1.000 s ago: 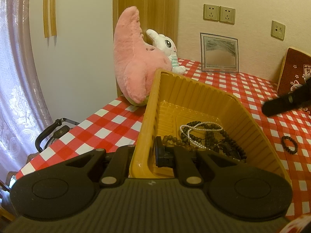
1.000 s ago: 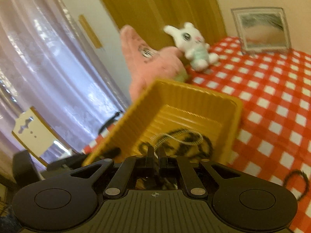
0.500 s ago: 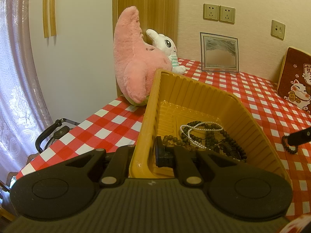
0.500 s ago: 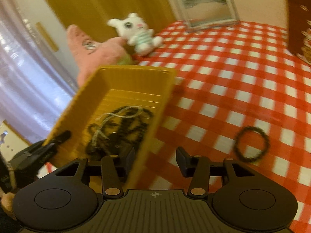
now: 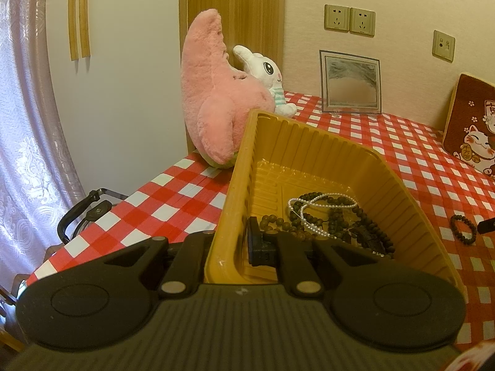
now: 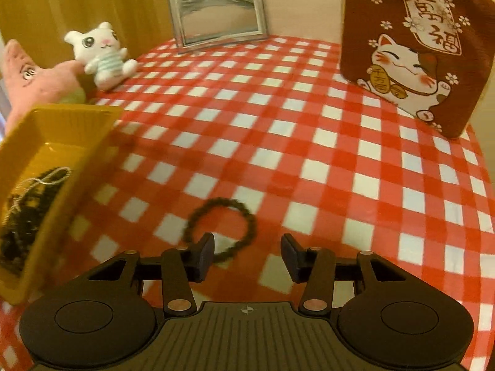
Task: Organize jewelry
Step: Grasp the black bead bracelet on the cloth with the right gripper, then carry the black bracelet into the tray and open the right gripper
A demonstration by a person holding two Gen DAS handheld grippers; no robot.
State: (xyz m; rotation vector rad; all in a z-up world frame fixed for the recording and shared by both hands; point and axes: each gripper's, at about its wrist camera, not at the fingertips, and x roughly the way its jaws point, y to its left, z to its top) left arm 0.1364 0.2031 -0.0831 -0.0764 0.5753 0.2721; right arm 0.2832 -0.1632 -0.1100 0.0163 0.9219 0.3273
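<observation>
I am gripping the near wall of the yellow tray (image 5: 241,167) with my left claw (image 5: 238,247), one finger outside the wall and one inside, pressed tight on the plastic. The tray is sitting on the checked cloth (image 6: 309,142) and is my landmark here. Inside the tray, dark bead strings (image 5: 346,219) and a white pearl string (image 5: 312,213) are lying in a heap near my inner finger. My right claw (image 6: 247,255) is standing to the right of the tray, and its jaws have just been opening; now they are standing apart with nothing pressed between them. A dark bead bracelet (image 6: 221,228) is lying flat on the cloth to the right of the tray, well apart from it, and my right claw's left finger (image 6: 204,255) is covering part of its ring. Behind the tray a pink plush (image 5: 213,99) and a white bunny (image 5: 269,77) are leaning together.
</observation>
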